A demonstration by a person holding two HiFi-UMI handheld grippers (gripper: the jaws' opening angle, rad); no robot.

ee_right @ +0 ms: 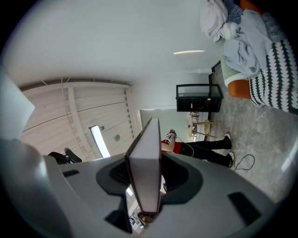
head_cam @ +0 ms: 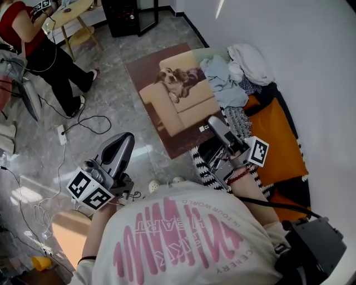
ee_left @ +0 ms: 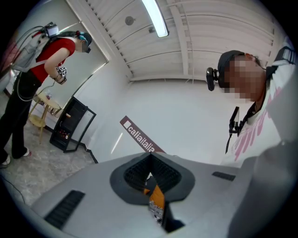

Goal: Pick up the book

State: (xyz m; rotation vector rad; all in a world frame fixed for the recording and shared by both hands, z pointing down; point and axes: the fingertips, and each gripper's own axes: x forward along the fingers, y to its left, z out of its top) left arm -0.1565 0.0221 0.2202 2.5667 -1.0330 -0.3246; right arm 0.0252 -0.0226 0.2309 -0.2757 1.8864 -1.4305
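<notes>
The book [head_cam: 172, 94] is a large flat volume whose brown cover shows a dog on a sofa. It hangs in the air over the marble floor. My right gripper [head_cam: 221, 129] is shut on its near right corner. In the right gripper view the book [ee_right: 145, 172] stands edge-on between the jaws, pressed from both sides. My left gripper [head_cam: 125, 140] is off to the left of the book, apart from it, with its jaws together and nothing in them. In the left gripper view the shut left gripper [ee_left: 150, 158] points level, and a labelled corner of the book [ee_left: 139, 136] shows beyond it.
At the right, along the white wall, lies an orange blanket [head_cam: 281, 139] with a pile of clothes [head_cam: 239, 69] and a zigzag cloth [head_cam: 207, 170]. Another person [head_cam: 39, 50] stands at the upper left by a wooden stool [head_cam: 75, 16]. Cables [head_cam: 83, 119] trail on the floor.
</notes>
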